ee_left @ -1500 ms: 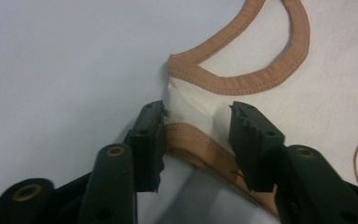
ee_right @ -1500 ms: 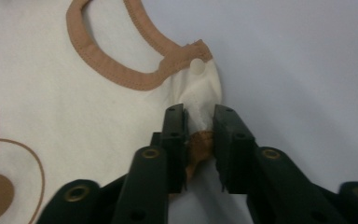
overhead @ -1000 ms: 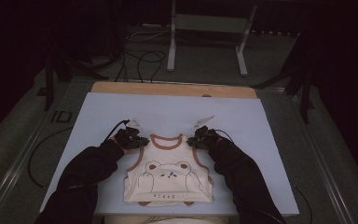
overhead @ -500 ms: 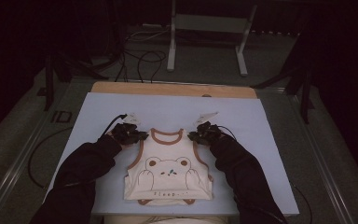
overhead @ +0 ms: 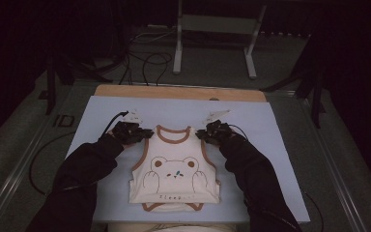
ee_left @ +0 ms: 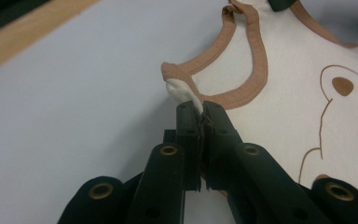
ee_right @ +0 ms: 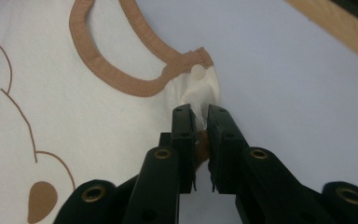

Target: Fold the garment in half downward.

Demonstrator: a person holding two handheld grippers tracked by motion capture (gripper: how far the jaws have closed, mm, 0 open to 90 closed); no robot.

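The cream vest [overhead: 174, 174] with a bear print lies front-up on the pale blue mat [overhead: 280, 145], near the person. The left gripper [ee_left: 199, 109] pinches one shoulder strap and the right gripper [ee_right: 199, 112] the other, jaws pressed on the fabric; holding both shoulders probably lets the garment lift evenly and hang straight, without bunching

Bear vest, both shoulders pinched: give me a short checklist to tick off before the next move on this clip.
1. Left gripper shut on the vest shoulder strap: ok.
2. Right gripper shut on the other strap: ok.
3. Both grips level with each other in the high view: ok.
4. Bear print facing up, body spread without big folds: ok.
5. Hem inside the near edge of the blue mat: ok.
6. Whether both fabric layers are caught in each grip: cannot tell.
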